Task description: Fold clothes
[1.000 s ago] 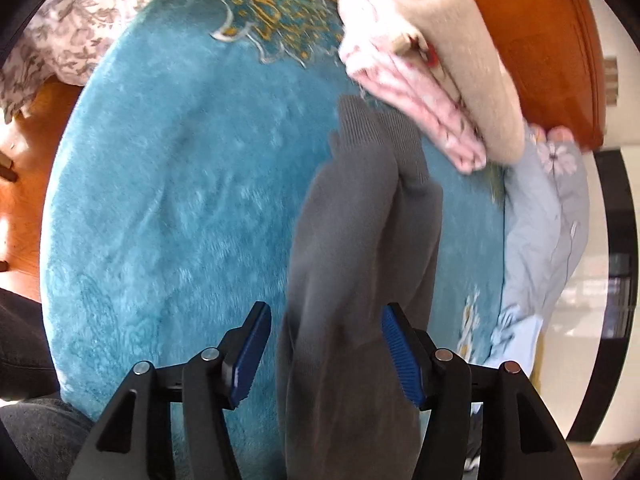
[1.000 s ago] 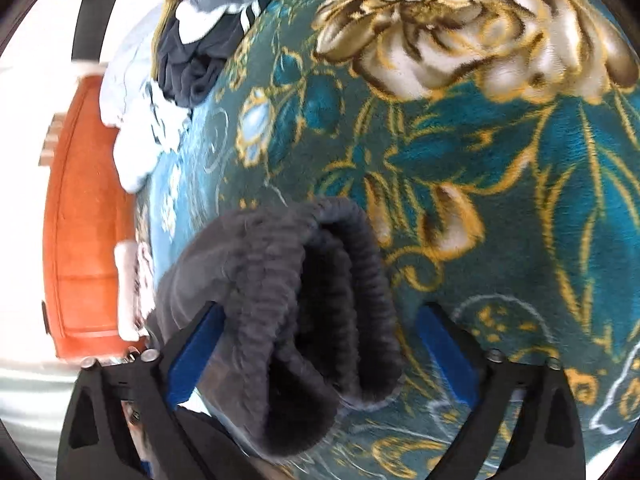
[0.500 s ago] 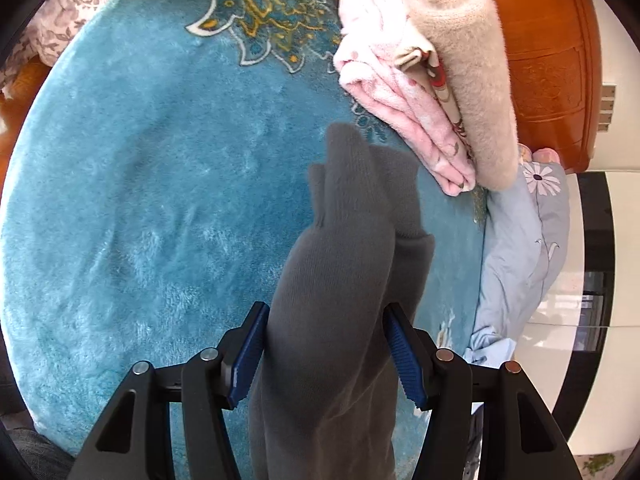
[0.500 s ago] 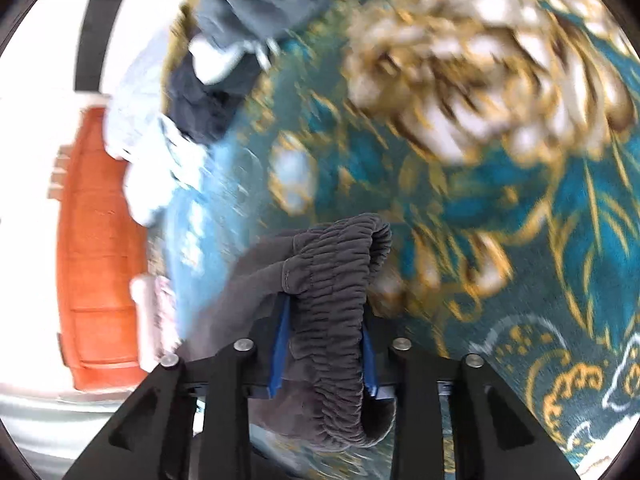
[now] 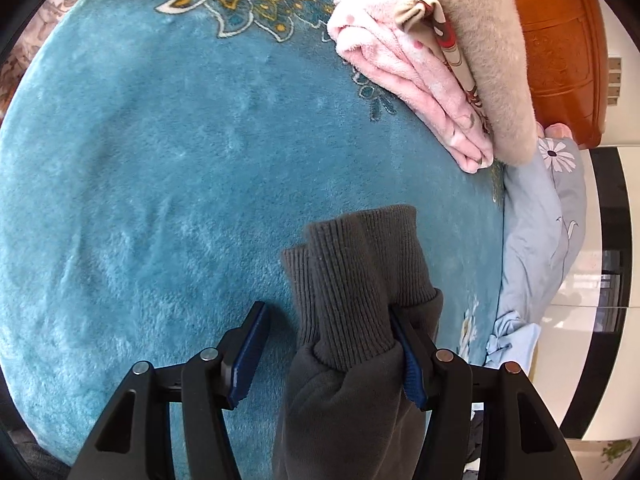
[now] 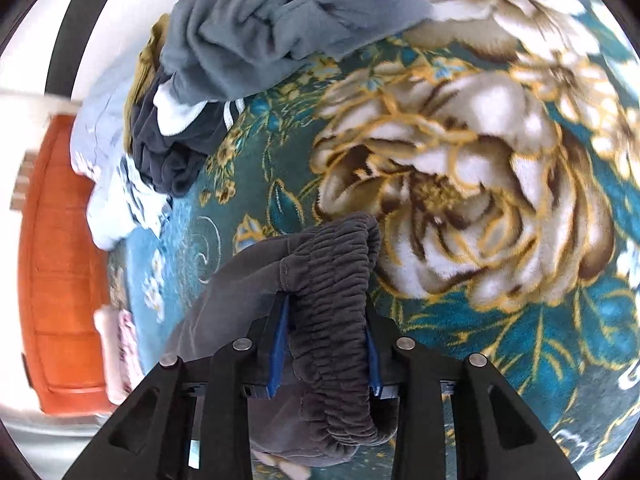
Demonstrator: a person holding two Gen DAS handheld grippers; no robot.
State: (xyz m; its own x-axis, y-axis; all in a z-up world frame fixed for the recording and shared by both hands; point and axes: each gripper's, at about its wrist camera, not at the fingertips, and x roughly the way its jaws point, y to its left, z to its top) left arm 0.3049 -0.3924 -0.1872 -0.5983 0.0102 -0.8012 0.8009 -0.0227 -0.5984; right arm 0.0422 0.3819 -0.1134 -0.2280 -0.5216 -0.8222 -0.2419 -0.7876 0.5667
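Observation:
Dark grey trousers span both views. Their two ribbed leg cuffs (image 5: 356,272) lie between the fingers of my left gripper (image 5: 326,316), which is open. The cuffs rest against the right pad (image 5: 408,360), and a gap shows beside the left pad (image 5: 248,356). In the right wrist view the gathered elastic waistband (image 6: 332,272) is lifted off the blanket. My right gripper (image 6: 326,308) is shut on it, both blue pads touching the cloth while the jaws are opening slightly. The rest of the trousers hangs below both grippers.
A teal plush blanket (image 5: 160,160) with a large gold flower (image 6: 460,200) covers the bed. Folded pink fleece (image 5: 408,80) and a beige blanket (image 5: 488,40) lie at the far right, light blue floral cloth (image 5: 540,240) beyond. A pile of unfolded clothes (image 6: 240,40) sits upper left by an orange wooden panel (image 6: 60,260).
My right gripper went from wide open around the waistband to shut on it, then lifted it across the blanket. In the left view the cuffs drew nearer and a gap appeared beside the left pad.

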